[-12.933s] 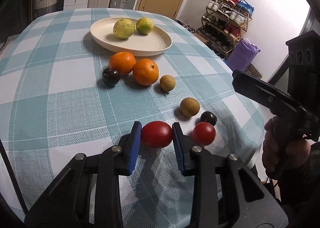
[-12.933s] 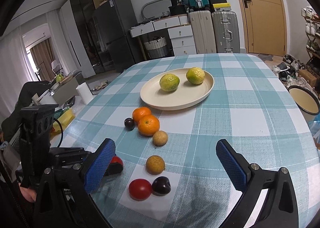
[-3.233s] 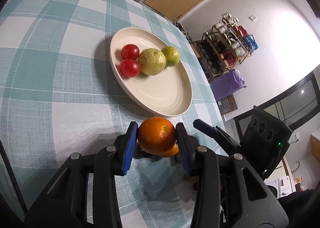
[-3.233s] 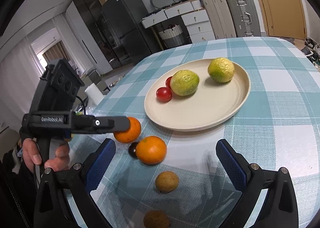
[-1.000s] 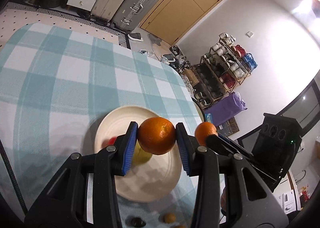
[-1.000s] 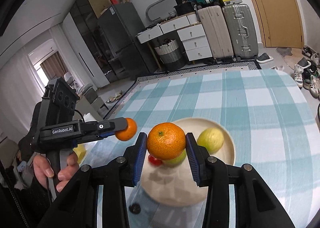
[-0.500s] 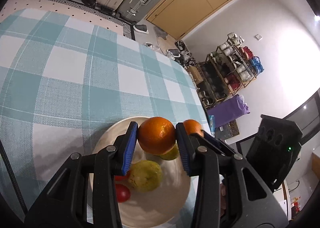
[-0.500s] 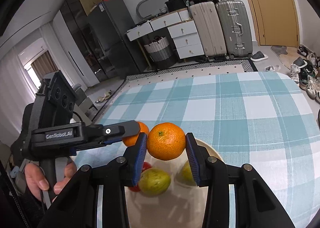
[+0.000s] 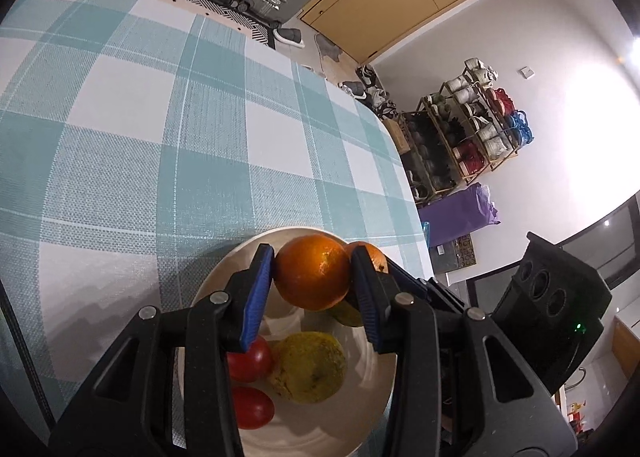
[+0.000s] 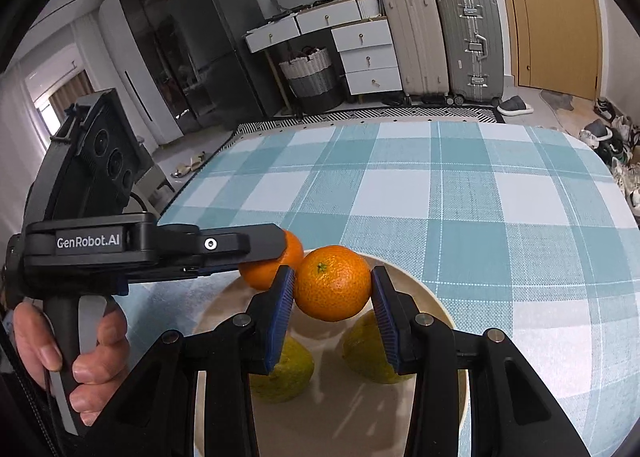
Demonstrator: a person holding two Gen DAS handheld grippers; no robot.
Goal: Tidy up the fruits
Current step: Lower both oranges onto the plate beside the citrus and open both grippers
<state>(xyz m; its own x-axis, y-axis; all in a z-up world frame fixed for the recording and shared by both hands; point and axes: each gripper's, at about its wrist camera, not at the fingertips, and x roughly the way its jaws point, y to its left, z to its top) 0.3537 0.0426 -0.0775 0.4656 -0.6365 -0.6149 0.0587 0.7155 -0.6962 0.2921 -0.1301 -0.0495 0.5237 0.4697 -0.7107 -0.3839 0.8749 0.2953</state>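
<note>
My left gripper point(image 9: 312, 281) is shut on an orange point(image 9: 313, 271) and holds it just above the far part of the cream plate point(image 9: 212, 285). My right gripper point(image 10: 333, 297) is shut on a second orange point(image 10: 333, 282) beside it, over the same plate point(image 10: 436, 305). The two held oranges are side by side, close together. On the plate lie two red tomatoes point(image 9: 250, 357) and two yellow-green citrus fruits point(image 9: 308, 367), also seen in the right wrist view point(image 10: 282, 375). The left gripper and its orange point(image 10: 260, 263) show in the right wrist view.
The plate stands on a table with a teal and white checked cloth point(image 9: 160, 145). Suitcases point(image 10: 444, 45) and white drawers stand beyond the far edge. A shoe rack point(image 9: 472, 129) stands to the right of the table.
Both grippers have carried their oranges down and forward over the plate. The plate now fills the lower part of both views.
</note>
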